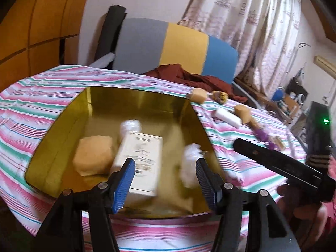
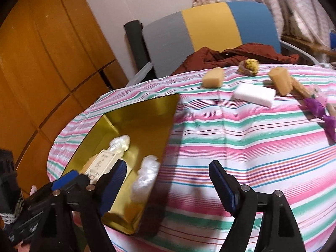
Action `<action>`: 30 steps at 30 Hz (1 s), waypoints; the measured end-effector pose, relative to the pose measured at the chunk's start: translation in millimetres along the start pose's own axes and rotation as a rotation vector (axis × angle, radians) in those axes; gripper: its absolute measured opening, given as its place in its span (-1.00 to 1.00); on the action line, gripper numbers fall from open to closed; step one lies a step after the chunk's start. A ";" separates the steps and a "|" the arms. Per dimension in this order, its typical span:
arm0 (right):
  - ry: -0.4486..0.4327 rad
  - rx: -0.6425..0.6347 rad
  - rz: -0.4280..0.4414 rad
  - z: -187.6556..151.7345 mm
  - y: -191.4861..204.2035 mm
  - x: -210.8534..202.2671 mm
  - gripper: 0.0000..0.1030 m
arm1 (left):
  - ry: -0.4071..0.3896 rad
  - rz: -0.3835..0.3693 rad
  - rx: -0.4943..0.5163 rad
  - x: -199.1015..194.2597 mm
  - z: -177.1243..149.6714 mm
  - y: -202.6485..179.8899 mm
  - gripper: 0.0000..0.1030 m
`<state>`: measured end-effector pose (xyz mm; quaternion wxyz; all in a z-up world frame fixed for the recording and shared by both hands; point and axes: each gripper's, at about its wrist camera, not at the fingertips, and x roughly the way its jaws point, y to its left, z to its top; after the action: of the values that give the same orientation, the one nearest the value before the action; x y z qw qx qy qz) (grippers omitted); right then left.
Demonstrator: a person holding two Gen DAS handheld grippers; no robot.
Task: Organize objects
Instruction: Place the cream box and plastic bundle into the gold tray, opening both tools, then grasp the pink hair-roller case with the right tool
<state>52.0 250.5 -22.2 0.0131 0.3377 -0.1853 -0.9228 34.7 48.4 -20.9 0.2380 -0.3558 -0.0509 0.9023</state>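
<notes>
A gold tin box [image 1: 147, 98] [image 2: 134, 113] sits on the striped cloth. Inside lie a cream carton [image 1: 140, 159] [image 2: 100, 163], a tan sponge block [image 1: 94, 155] and two white plastic-wrapped bundles [image 1: 192, 163] [image 2: 145, 178]. My left gripper [image 1: 166, 180] is open and empty just above the box's near side. My right gripper [image 2: 168, 184] is open and empty over the cloth at the box's right edge. Loose on the cloth lie a white block [image 2: 254, 94] [image 1: 229, 117], two tan sponges [image 2: 212, 77] [image 2: 281, 82], a yellow-brown lump [image 2: 248, 66] and purple-wrapped pieces [image 2: 319, 109].
A chair with a grey, yellow and blue back [image 2: 210, 27] stands behind the table with a dark red cloth [image 2: 237, 56] on it. A wooden cabinet [image 2: 42, 63] is at the left. Curtains [image 1: 252, 21] hang behind. The right gripper's body [image 1: 281, 166] shows in the left wrist view.
</notes>
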 end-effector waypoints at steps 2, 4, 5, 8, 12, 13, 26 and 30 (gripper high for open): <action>-0.002 0.015 -0.016 0.8 -8.1 -1.2 0.58 | 0.004 -0.026 0.021 0.1 -1.8 -9.4 0.19; -0.007 0.027 -0.032 2.1 -16.2 -2.9 0.58 | 0.008 -0.049 0.043 0.2 -4.4 -19.3 0.20; -0.010 0.030 -0.042 2.9 -19.8 -4.2 0.58 | 0.010 -0.057 0.048 0.4 -5.5 -21.8 0.24; -0.020 0.036 -0.069 6.5 -32.4 -8.8 0.58 | 0.025 -0.081 0.062 1.8 -10.2 -31.8 0.27; -0.031 0.043 -0.107 9.7 -48.1 -13.8 0.58 | 0.040 -0.099 0.074 3.7 -13.0 -42.2 0.27; -0.032 0.046 -0.113 10.2 -51.5 -14.0 0.58 | 0.045 -0.102 0.076 4.7 -13.1 -45.1 0.28; -0.018 0.098 -0.249 5.9 -116.8 -26.1 0.61 | 0.092 -0.156 0.159 15.0 -12.3 -81.3 0.28; -0.030 0.117 -0.314 4.7 -142.8 -31.9 0.61 | 0.115 -0.163 0.192 19.7 -13.9 -93.3 0.28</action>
<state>88.1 389.8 -49.3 -0.1538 0.3487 -0.1836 -0.9061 68.1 138.8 -19.0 0.3458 -0.3773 0.0209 0.8588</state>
